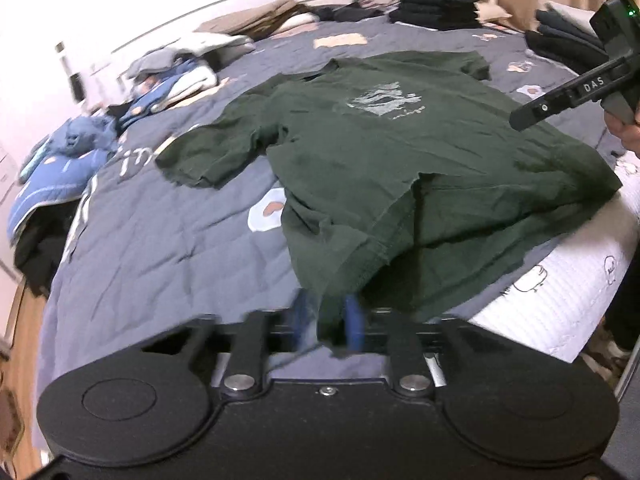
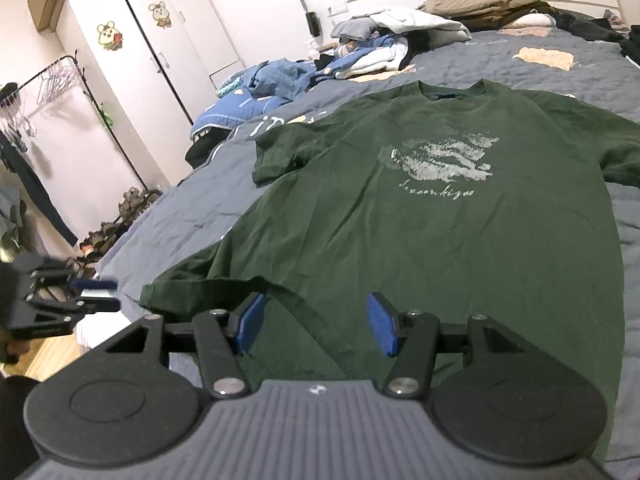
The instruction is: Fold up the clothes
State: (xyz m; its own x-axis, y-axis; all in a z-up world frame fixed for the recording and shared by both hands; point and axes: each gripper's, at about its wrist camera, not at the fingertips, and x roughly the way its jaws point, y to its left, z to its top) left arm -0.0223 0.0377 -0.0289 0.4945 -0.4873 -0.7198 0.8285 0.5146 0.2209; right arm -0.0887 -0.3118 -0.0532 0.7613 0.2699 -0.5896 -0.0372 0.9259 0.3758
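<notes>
A dark green T-shirt (image 1: 400, 152) (image 2: 440, 220) with a pale chest print lies face up on the grey-blue quilt (image 1: 160, 240) (image 2: 200, 184). Its near hem corner is folded over and rumpled. In the blurred left wrist view, my left gripper (image 1: 327, 322) is at that corner. Its blue pads stand apart with the corner of cloth loose between them. In the right wrist view this gripper (image 2: 114, 295) sits off the bed's left edge. My right gripper (image 2: 316, 320) hovers open over the shirt's lower part, holding nothing. The left wrist view shows it (image 1: 524, 118) side-on at the shirt's far right edge.
A black stack of folded clothes (image 1: 436, 10) and beige bedding sit at the far end of the bed. A heap of blue and white clothes (image 2: 360, 52) lies along the left side. A white mattress edge (image 1: 560, 292) shows nearby. A clothes rack (image 2: 60, 100) and a wardrobe (image 2: 160, 40) stand beyond the bed.
</notes>
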